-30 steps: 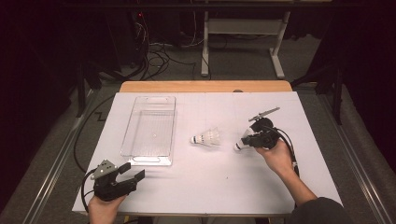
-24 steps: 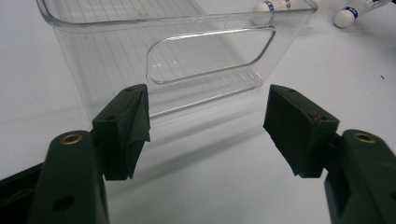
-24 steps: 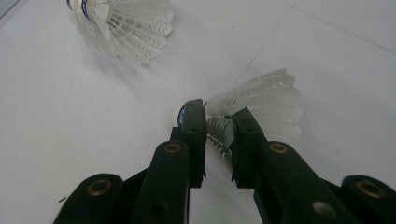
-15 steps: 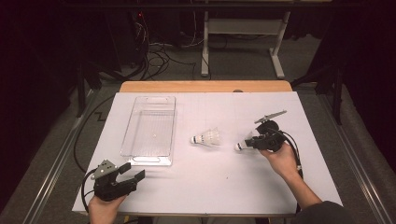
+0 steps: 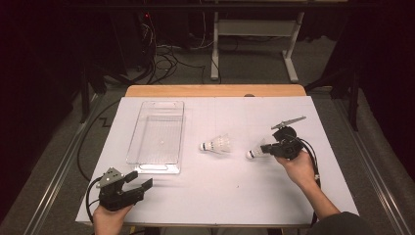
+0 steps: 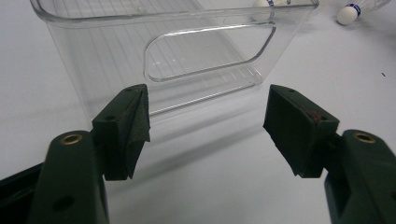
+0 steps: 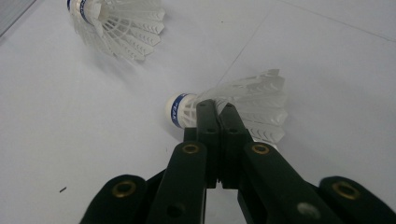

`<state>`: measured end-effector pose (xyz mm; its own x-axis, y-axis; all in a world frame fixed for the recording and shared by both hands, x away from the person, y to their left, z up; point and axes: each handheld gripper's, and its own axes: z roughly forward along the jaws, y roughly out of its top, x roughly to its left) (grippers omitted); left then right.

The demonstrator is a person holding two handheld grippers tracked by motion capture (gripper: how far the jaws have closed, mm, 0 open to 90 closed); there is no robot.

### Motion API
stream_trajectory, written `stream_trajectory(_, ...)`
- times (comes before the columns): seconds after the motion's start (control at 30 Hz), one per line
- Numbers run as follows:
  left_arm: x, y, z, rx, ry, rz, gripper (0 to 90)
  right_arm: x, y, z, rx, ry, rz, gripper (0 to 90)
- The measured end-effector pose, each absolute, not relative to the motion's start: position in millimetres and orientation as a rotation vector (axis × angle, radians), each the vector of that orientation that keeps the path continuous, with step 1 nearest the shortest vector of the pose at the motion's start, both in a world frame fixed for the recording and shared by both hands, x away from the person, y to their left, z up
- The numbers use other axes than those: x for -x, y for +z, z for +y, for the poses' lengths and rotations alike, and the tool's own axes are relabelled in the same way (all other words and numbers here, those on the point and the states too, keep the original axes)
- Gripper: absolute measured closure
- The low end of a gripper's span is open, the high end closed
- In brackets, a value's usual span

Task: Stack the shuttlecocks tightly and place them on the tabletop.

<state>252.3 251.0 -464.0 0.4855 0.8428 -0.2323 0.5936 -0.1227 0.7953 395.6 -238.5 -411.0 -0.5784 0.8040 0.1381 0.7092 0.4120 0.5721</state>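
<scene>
Right tongs (image 5: 264,149) sit over the right half of the white tabletop (image 5: 230,196), jaws pinched together on a shuttlecock (image 5: 255,152). In the right gripper view those tongs (image 7: 217,109) have just been closing and now clamp the feather skirt of the held shuttlecock (image 7: 243,105) right behind its cork; the cork with its blue band pokes out to the left of the jaws, and the feathers fan out to the right. Whether the shuttlecock rests on the tabletop or hangs just above it, can't tell.

A second shuttlecock (image 5: 217,145) lies on its side near the tabletop's middle, between the held one and the clear tray (image 5: 142,147), apart from both. In the right gripper view it (image 7: 114,25) sits at top left, cork to the left.

Clear plastic tray stands on the left half of the tabletop, long side running away from the person, nothing inside.

Left tongs (image 5: 142,181) rest low at the near left corner, just in front of the tray's near end, pointing right. Left gripper view: tongs (image 6: 208,126) spread wide, nothing between the pads, tray's handle end (image 6: 205,51) straight ahead, not touched.
</scene>
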Motion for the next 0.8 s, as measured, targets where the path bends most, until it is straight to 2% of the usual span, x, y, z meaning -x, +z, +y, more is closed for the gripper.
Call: stream_trajectory(0.8, -252.6, -464.1, 250.0, -1.83, 0.348, 1.205, 32.0, -405.6, -397.3, -217.6, -1.278, 0.967, 2.525, 90.0)
